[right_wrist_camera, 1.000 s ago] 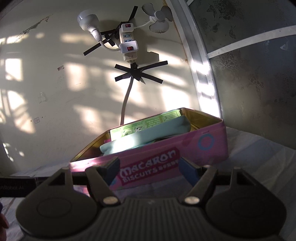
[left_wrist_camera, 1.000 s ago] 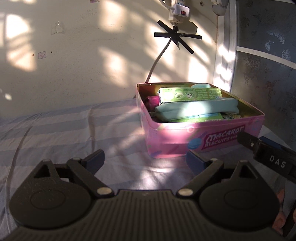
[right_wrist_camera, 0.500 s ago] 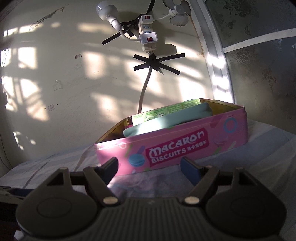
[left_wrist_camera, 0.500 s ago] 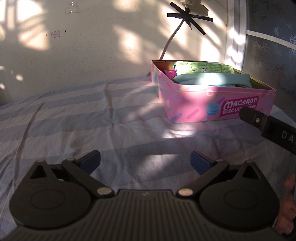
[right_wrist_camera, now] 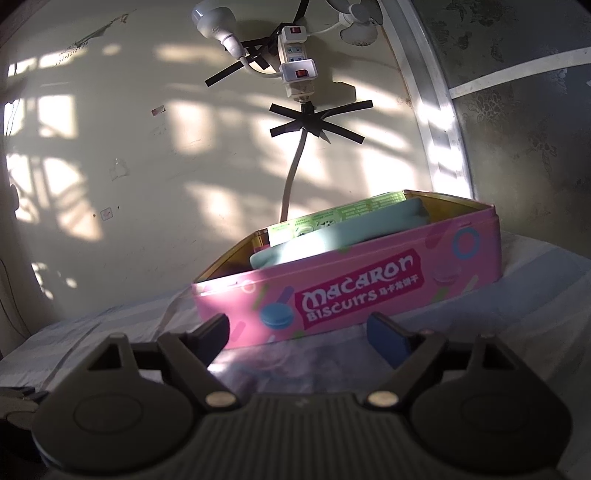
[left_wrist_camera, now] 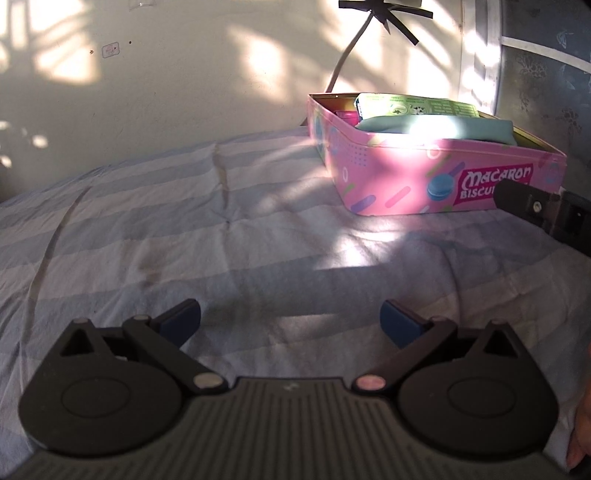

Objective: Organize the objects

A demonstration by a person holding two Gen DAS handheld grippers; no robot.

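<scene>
Plainly, "MACARON BISCUITS" on pink tin [right_wrist_camera: 369, 291]

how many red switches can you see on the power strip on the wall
2: an upper red rocker switch near the white plastic power strip's top, a lower one on the block beneath. Others may be out of frame.

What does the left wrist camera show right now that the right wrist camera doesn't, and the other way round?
Left wrist only: the open left gripper over a wide stretch of bare striped sheet, with the right gripper's finger entering at the right edge.

Right wrist only: the power strip and bulb taped to the wall, and the right gripper, jaws just opening and empty.

Both: the pink biscuit tin, packed with a green carton and teal pouch.
</scene>
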